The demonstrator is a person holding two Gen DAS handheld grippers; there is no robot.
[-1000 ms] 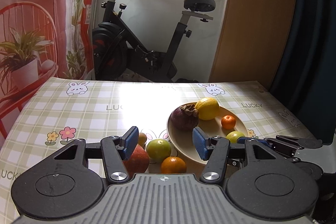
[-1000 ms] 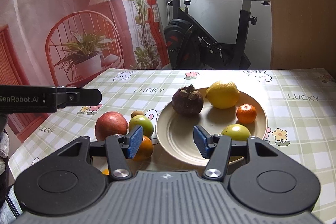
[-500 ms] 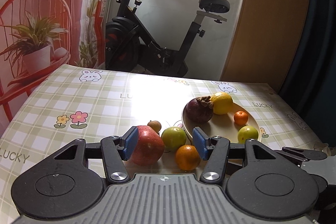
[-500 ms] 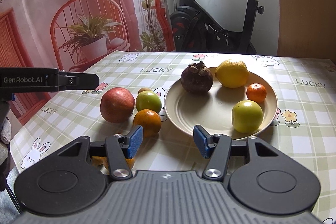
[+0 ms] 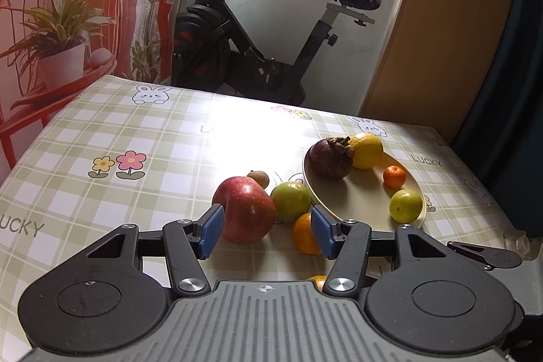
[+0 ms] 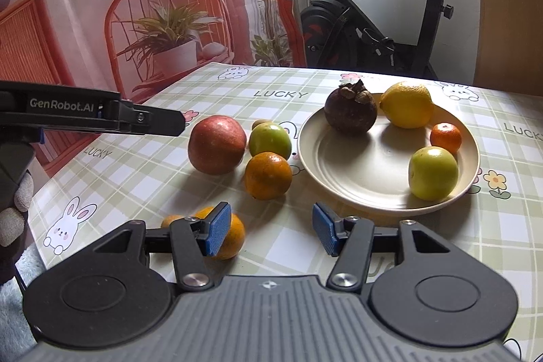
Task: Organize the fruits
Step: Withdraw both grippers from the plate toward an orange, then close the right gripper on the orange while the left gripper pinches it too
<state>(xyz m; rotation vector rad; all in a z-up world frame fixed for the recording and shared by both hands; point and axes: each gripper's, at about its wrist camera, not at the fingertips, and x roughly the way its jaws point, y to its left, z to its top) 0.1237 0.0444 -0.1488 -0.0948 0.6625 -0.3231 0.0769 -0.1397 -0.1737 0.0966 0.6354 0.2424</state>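
On the checked tablecloth, red apple between the spread, non-contacting fingers of the left gripper, right gripper released over bare cloth, orange beside green fruit, cream plate holding mangosteen, lemon.

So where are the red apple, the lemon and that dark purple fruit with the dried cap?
red apple (image 6: 217, 145): right wrist view, middle of its skin.
lemon (image 6: 406, 105): right wrist view, centre of its peel.
dark purple fruit (image 6: 350, 111): right wrist view, on its body below the cap.
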